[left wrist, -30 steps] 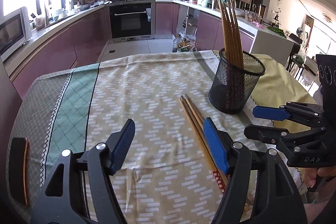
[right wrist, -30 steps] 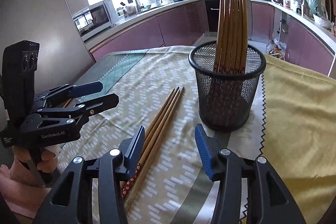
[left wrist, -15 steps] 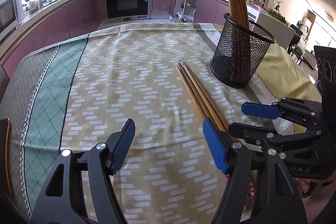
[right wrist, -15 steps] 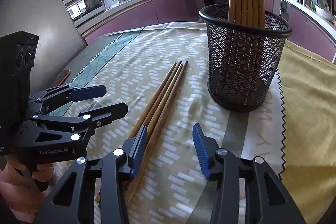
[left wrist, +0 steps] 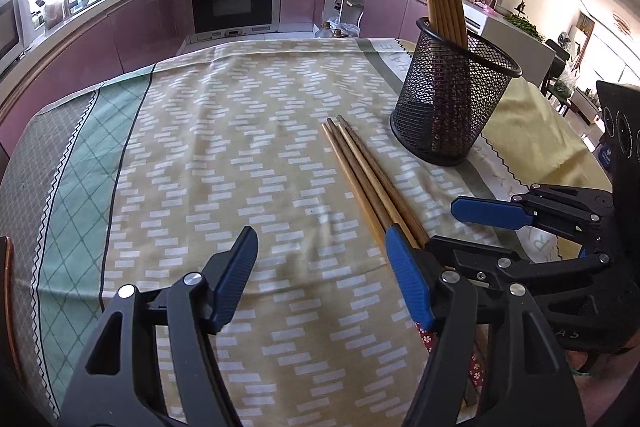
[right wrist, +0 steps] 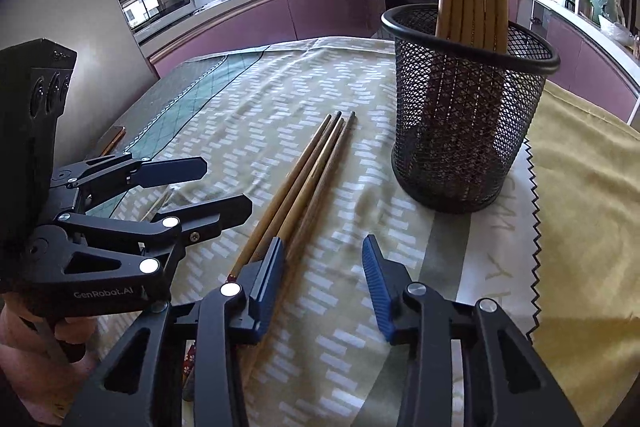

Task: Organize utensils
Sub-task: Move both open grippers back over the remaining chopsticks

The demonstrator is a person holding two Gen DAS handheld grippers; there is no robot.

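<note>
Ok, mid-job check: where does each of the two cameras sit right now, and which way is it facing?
Left wrist: sits on the left gripper, angled down at the tablecloth; the right gripper and some fingers show at its right edge.
Right wrist: sits on the right gripper, angled down at the loose chopsticks, jaws just closing with nothing gripped; the left gripper and a hand show at its left.
Shared: loose chopsticks, mesh cup of upright chopsticks, the kitchen behind.
</note>
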